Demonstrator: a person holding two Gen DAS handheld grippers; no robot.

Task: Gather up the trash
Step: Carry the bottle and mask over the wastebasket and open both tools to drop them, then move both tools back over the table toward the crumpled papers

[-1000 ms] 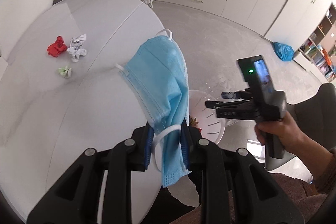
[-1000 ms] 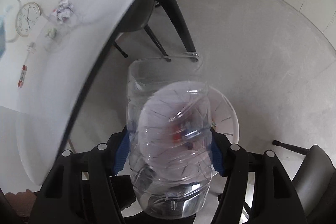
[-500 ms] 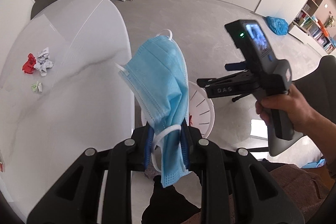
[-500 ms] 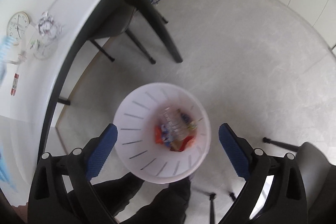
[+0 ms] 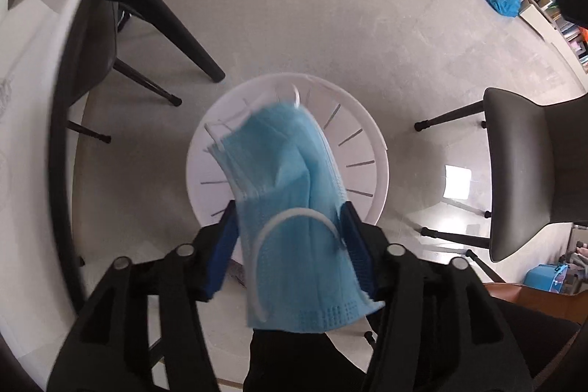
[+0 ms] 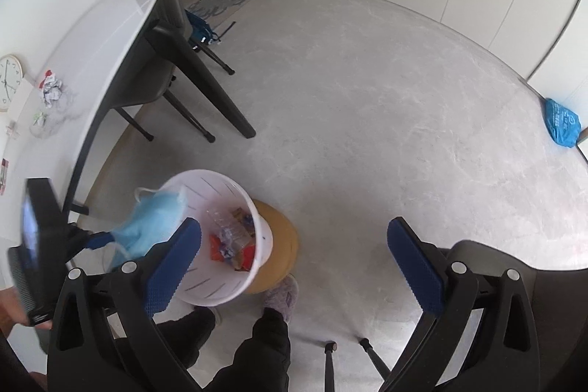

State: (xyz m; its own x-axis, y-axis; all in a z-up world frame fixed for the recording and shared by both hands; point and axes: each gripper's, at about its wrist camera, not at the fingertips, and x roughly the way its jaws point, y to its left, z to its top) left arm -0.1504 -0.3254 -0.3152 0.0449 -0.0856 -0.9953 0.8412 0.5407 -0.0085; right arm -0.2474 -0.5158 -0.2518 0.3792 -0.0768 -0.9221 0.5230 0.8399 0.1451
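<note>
A blue face mask [image 5: 290, 193] hangs between the jaws of my left gripper [image 5: 290, 226], right above the white slotted trash bin [image 5: 375, 149]. The jaws stand wider apart than before and I cannot tell whether they still pinch the mask. In the right wrist view the mask [image 6: 147, 226] sits over the bin's [image 6: 217, 296] left rim. The bin holds a clear plastic bottle [image 6: 231, 226] and wrappers. My right gripper [image 6: 294, 252] is open and empty above the floor, right of the bin. Crumpled paper scraps [image 6: 51, 89] lie on the white table [image 6: 103, 35].
Dark chairs stand left [image 5: 92, 35] and right [image 5: 533, 168] of the bin. A table leg [image 6: 205, 83] slants down near the bin. The bin rests on a tan stool [image 6: 283, 237]. A blue bag [image 6: 560, 122] lies on the floor. My legs and a slipper [image 6: 279, 296] are below.
My left gripper swung from over the table to above the bin, and its jaws spread. My right gripper opened, the clear bottle dropped into the bin, and it moved right.
</note>
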